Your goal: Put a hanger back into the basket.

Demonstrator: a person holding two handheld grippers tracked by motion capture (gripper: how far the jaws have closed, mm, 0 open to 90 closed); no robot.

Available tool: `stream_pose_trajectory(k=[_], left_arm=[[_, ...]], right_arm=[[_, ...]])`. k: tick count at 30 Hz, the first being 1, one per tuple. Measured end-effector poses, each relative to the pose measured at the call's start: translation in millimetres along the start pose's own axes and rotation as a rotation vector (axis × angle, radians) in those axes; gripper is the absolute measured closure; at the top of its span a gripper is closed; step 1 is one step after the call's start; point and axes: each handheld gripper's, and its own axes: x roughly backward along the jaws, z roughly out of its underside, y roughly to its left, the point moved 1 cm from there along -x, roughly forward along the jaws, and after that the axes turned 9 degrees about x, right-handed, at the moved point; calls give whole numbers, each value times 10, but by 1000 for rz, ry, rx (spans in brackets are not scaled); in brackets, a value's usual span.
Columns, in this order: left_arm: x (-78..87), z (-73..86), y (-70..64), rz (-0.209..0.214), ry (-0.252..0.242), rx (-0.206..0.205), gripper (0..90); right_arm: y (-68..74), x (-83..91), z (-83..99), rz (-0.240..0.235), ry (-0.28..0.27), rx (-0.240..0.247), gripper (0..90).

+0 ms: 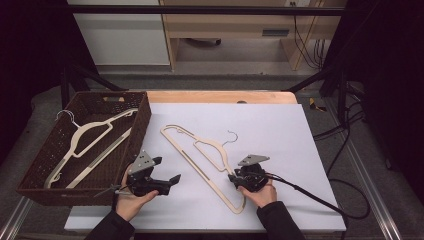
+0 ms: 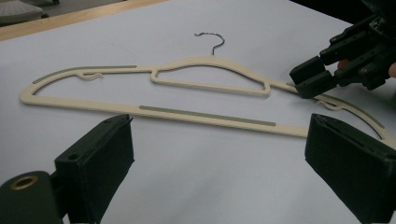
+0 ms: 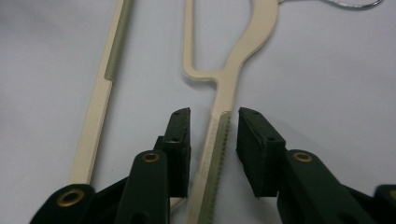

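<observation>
Cream plastic, a hanger lies flat on the white table sheet, just right of a brown wicker basket holding a second hanger. The right gripper straddles its shoulder bar, jaws close on either side, not yet clenched. The left gripper rests nearby, jaws spread wide, holding nothing. No lettering is legible.

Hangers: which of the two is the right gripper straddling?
The hanger on the white sheet, not the one in the basket. The right gripper has open jaws either side of its shoulder arm.
</observation>
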Motion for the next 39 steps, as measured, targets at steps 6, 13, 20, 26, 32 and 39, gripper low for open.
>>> stream_pose_trajectory(k=[6, 13, 20, 26, 32, 39], left_arm=[[19, -4, 10, -3, -18, 0, 72], [29, 0, 20, -6, -18, 5, 71], [18, 4, 7, -3, -12, 5, 72], [-10, 14, -2, 3, -4, 14, 75], [-44, 16, -24, 10, 9, 14, 77], [-96, -66, -22, 23, 7, 35, 83]], right_arm=[[42, -19, -13, 52, 26, -19, 766], [-14, 22, -27, 68, 63, -49, 788], [-167, 108, 49, 73, 70, -74, 720], [-153, 94, 44, 88, 89, -69, 751], [-144, 81, 21, 102, 105, -67, 798], [-183, 179, -6, 77, 54, -69, 800]])
